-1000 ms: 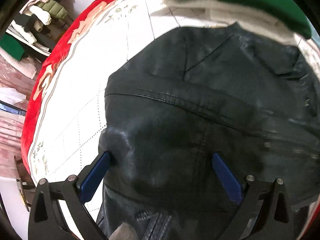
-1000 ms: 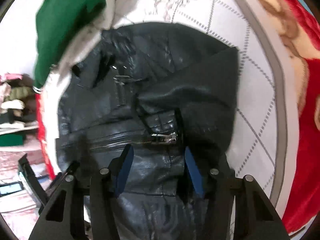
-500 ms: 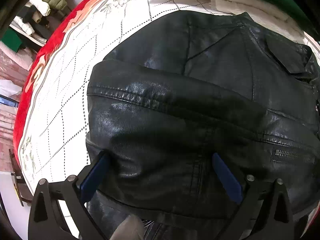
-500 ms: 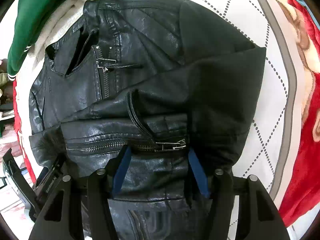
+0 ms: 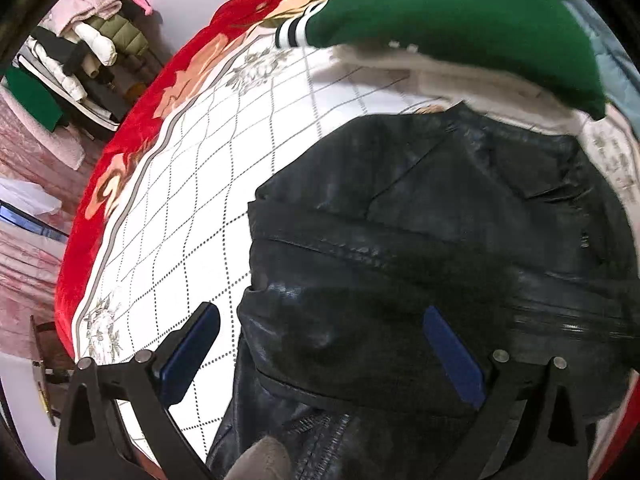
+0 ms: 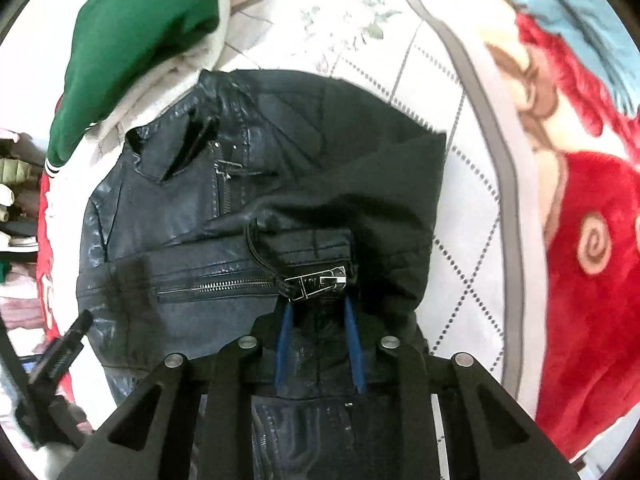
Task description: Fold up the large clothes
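A black leather jacket (image 5: 420, 240) lies on the white quilted bed cover (image 5: 192, 216), sleeves folded across its front. It also shows in the right wrist view (image 6: 192, 216), with a chest zipper and a metal buckle (image 6: 316, 284). My left gripper (image 5: 320, 340) is open, its blue pads wide apart over the jacket's near left edge, holding nothing. My right gripper (image 6: 318, 332) has its blue pads close together, pinching a fold of the jacket just below the buckle.
A folded green garment (image 5: 460, 20) on a white one lies at the far end of the bed, also in the right wrist view (image 6: 140, 40). Red flowered blanket (image 6: 588, 260) borders the cover. Piled clothes (image 5: 80, 60) stand beyond the bed's left edge.
My right gripper's pads have closed in on the jacket fold. Both cameras have pulled back and up, so the jacket looks smaller. The left gripper stays open.
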